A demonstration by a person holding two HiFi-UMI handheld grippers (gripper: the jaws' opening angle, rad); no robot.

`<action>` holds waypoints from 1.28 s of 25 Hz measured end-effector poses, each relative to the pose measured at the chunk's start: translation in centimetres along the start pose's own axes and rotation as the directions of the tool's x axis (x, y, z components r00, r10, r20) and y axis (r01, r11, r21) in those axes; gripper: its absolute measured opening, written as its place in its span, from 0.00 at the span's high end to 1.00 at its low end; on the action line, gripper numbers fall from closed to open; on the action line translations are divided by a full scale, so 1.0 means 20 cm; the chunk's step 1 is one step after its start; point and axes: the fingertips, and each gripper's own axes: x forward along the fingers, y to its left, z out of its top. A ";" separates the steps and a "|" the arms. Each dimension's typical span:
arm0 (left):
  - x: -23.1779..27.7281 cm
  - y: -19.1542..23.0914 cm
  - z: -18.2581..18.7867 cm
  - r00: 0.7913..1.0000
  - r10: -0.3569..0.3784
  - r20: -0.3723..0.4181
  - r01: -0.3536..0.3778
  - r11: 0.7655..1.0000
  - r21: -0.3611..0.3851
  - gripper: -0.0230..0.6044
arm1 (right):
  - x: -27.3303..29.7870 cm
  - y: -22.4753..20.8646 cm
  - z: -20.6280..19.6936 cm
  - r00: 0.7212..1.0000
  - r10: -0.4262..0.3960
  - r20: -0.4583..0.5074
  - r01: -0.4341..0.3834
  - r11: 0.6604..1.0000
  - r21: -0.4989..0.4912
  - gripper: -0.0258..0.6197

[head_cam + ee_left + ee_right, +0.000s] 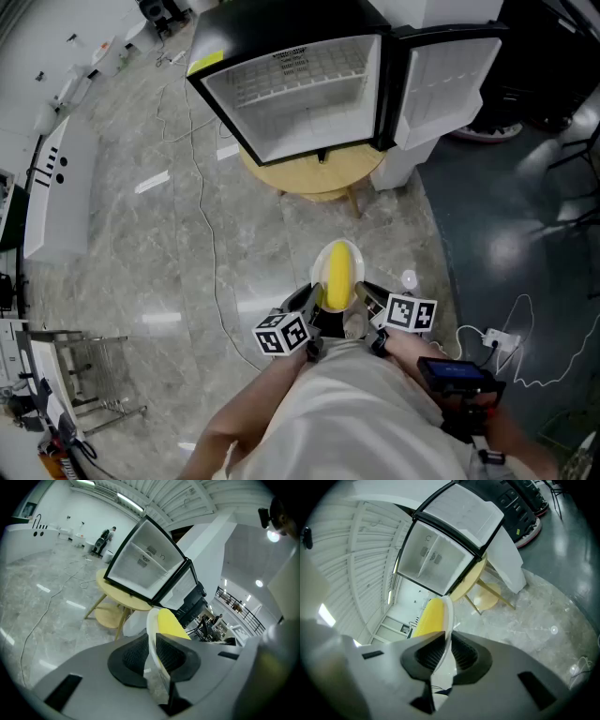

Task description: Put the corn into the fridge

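Note:
A yellow corn cob lies in a white dish held in the air in front of me. My left gripper is shut on the dish's left rim, the corn just beyond its jaws. My right gripper is shut on the opposite rim, with the corn to the left of it. Ahead, the small black fridge stands on a round yellow table, its door swung open to the right and its white shelves bare.
A cable trails over the marble floor to the left. A white counter and a metal rack line the left side. A power strip lies on the dark floor at right. A white block stands beside the table.

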 end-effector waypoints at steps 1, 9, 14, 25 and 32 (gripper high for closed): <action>-0.05 0.00 -0.04 1.000 0.003 -0.003 -0.003 1.000 -0.008 0.87 | -0.03 0.02 -0.04 1.000 0.000 -0.008 -0.001 1.000 -0.013 0.89; -0.30 0.01 -0.16 1.000 0.004 0.024 -0.003 1.000 -0.030 0.87 | -0.10 0.15 -0.23 1.000 0.018 -0.011 -0.020 0.994 -0.111 0.88; -0.36 0.05 -0.16 0.999 0.003 0.033 -0.002 0.999 -0.039 0.87 | -0.08 0.19 -0.27 0.999 0.035 -0.012 -0.036 0.991 -0.131 0.88; -0.46 0.04 -0.14 0.999 -0.023 0.040 0.024 1.000 -0.018 0.87 | -0.11 0.28 -0.31 0.999 0.037 0.023 -0.033 0.988 -0.148 0.88; -0.51 0.04 -0.14 0.998 -0.013 0.053 0.013 1.000 -0.005 0.87 | -0.11 0.33 -0.35 0.998 0.061 0.016 -0.058 0.988 -0.146 0.88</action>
